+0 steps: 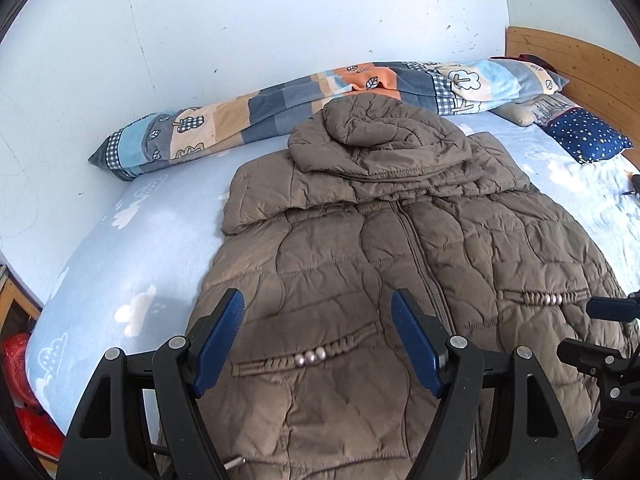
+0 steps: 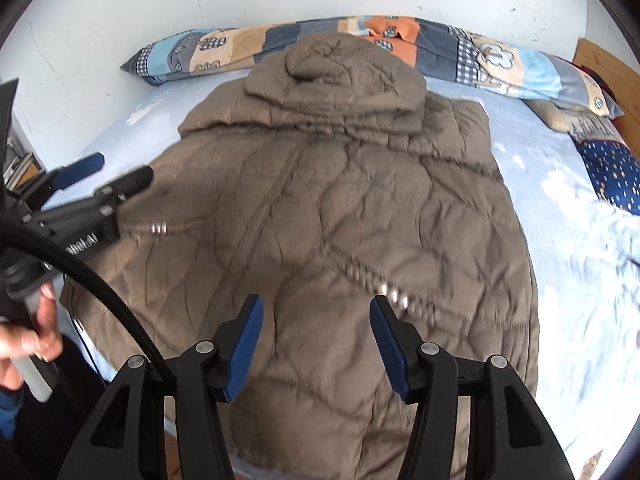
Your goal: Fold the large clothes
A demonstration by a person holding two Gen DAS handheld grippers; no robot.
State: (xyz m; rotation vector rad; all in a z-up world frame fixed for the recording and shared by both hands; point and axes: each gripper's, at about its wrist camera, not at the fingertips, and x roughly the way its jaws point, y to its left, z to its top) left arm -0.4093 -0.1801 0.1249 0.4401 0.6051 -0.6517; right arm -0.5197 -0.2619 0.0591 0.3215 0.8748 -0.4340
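Note:
A large brown quilted hooded coat [image 1: 420,248] lies front-up on the bed, zipped, with its sleeves and hood folded in across the chest; it also shows in the right wrist view [image 2: 340,208]. My left gripper [image 1: 318,304] is open and empty, hovering above the coat's lower left part near a pocket. My right gripper [image 2: 316,310] is open and empty above the coat's lower part by the other pocket. The left gripper also shows at the left of the right wrist view [image 2: 116,170], and the right gripper at the right edge of the left wrist view [image 1: 600,316].
The bed has a light blue cloud-print sheet [image 1: 132,264]. A rolled patchwork blanket [image 1: 280,108] lies along the white wall. A navy star pillow [image 1: 588,140] and the wooden headboard [image 1: 580,64] are at the right. Red items [image 1: 24,384] sit beside the bed at the left.

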